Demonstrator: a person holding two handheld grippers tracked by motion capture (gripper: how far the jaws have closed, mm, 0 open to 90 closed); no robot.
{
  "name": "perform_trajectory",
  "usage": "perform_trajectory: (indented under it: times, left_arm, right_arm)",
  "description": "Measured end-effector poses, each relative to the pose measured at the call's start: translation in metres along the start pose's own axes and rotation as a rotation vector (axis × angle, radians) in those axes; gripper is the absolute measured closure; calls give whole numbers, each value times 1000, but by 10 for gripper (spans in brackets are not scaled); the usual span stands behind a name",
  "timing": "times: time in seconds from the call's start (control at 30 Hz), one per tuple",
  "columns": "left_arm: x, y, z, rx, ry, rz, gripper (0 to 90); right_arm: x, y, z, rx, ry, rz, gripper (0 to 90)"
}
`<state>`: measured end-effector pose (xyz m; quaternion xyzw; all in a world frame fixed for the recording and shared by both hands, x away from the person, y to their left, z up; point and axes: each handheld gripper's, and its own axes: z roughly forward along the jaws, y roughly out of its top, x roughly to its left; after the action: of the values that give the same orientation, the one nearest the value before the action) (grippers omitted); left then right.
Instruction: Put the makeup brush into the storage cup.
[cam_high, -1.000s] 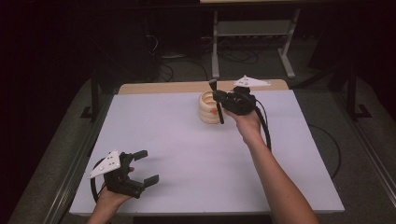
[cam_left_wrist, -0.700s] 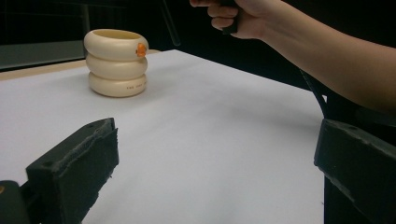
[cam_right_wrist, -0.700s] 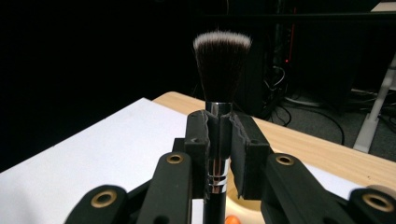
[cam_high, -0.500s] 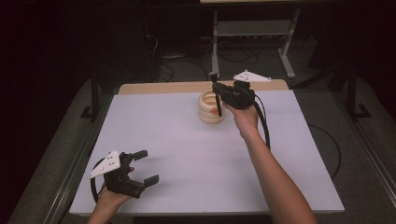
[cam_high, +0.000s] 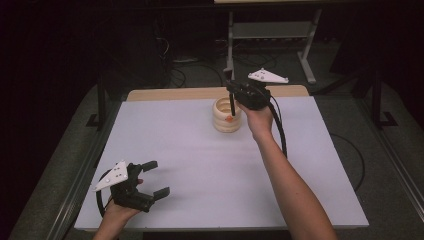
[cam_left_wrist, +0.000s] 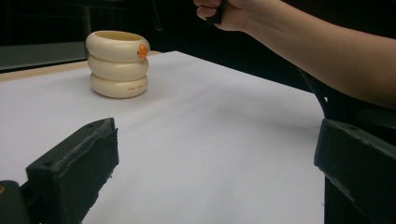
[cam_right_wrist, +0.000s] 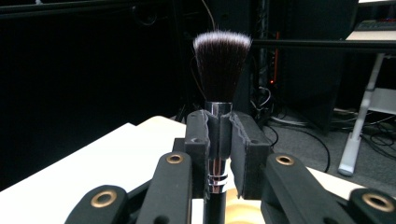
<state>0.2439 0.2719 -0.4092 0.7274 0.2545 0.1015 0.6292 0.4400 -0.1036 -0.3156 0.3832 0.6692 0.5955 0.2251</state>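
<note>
The right gripper (cam_right_wrist: 218, 140) clamps a makeup brush (cam_right_wrist: 220, 74) upright above the cream holder (cam_high: 226, 116); keep it vertical, centred over the opening. The left gripper (cam_high: 150, 179) rests wide open, empty.

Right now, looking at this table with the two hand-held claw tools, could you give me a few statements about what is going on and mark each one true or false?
1. The right gripper is clamped on a makeup brush, bristles up. True.
2. The left gripper holds the brush. False: its jaws stand open with nothing between them, near the table's front edge.
3. The cream holder looks like three stacked rings. True.
4. The holder lies tipped on its side. False: it stands upright on the white table.
5. The holder bears a small orange mark near its top. True.
</note>
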Motion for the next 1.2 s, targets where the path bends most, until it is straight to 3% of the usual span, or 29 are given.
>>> perform_trajectory:
  times: [0.5,1.2]
  left_arm:
    - [0,0,0,-6,-1,-3,0]
    - [0,0,-1,-9,-1,-9,0]
  right_arm:
    - [-9,-3,15,-59,-14,0,770]
    - [-20,-16,33,-32,-42,4,771]
